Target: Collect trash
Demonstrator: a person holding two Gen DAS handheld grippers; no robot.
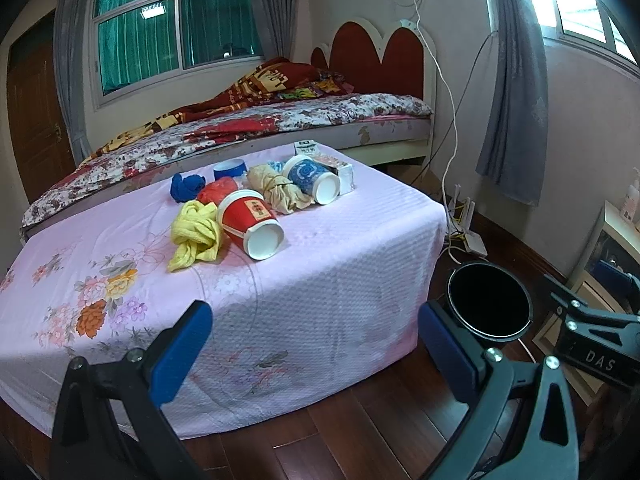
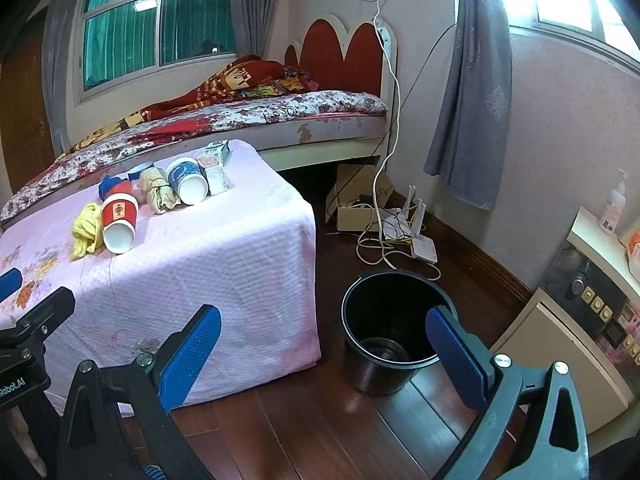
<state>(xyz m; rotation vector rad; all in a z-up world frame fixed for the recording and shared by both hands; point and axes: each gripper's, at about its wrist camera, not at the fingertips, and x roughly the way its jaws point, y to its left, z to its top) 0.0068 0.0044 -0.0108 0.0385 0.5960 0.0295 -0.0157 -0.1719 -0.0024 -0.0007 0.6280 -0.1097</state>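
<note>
A low table with a pink floral cloth [image 1: 328,248] [image 2: 240,248] holds the trash: a red paper cup [image 1: 250,222] [image 2: 118,220] and a blue patterned cup [image 1: 312,178] [image 2: 187,180], both on their sides, a knotted yellow cloth [image 1: 194,236] [image 2: 85,232], a beige cloth [image 1: 276,192] [image 2: 158,192], a blue cloth [image 1: 186,186], a red wad [image 1: 218,192] and a small clear box [image 1: 342,172] [image 2: 216,172]. A black bin [image 2: 392,328] [image 1: 490,300] stands on the floor right of the table. My left gripper [image 1: 316,344] is open before the table's front edge. My right gripper [image 2: 324,344] is open near the bin.
A bed [image 2: 240,120] with floral bedding lies behind the table. Cables and a white router [image 2: 424,248] lie on the wooden floor by the wall. A white cabinet [image 2: 580,320] with an appliance stands at the right. A small carton [image 1: 306,146] lies at the table's far edge.
</note>
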